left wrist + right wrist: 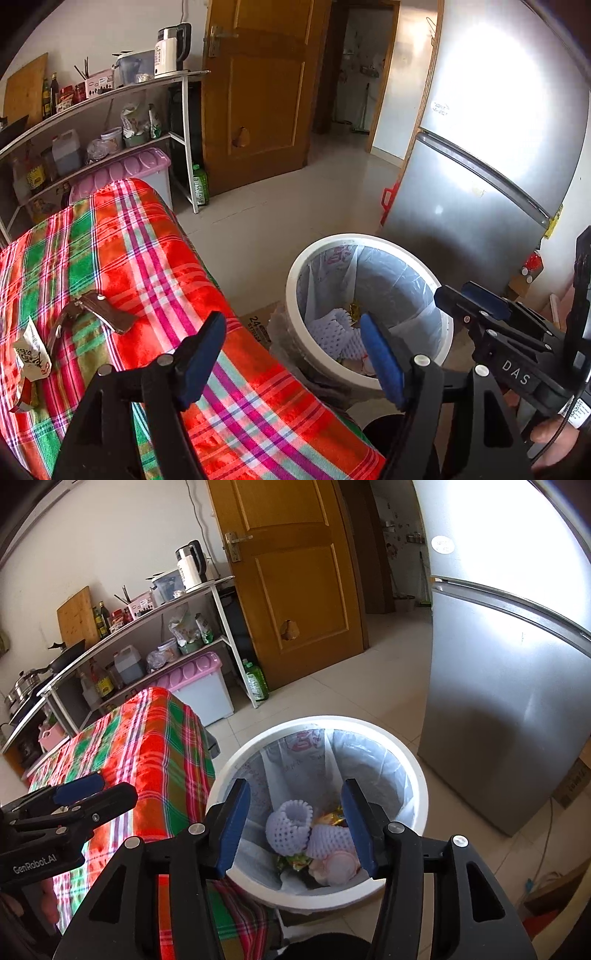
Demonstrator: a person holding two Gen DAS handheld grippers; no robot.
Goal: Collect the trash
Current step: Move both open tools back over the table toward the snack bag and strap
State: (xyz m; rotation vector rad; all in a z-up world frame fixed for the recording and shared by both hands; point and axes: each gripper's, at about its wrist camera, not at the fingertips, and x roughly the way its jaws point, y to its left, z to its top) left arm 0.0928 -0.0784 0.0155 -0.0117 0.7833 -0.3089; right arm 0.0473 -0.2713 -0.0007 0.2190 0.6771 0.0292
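Note:
A white round trash bin point(413, 760) with a plastic liner stands on the floor beside the table; it also shows in the left wrist view point(295, 280). Inside lie white foam fruit nets point(288, 825) and coloured wrappers point(332, 818). My right gripper point(295, 823) is open and empty, directly above the bin. My left gripper point(295, 354) is open and empty over the table's edge, left of the bin. On the plaid tablecloth point(147, 266) lie a brown wrapper point(107, 312) and a crumpled white wrapper point(31, 350).
A silver fridge point(480, 166) stands right of the bin. A wooden door point(258, 92) and a shelf rack point(110, 92) with a kettle, bottles and a lilac-lidded box are behind. A cardboard box point(258, 325) lies on the floor by the bin.

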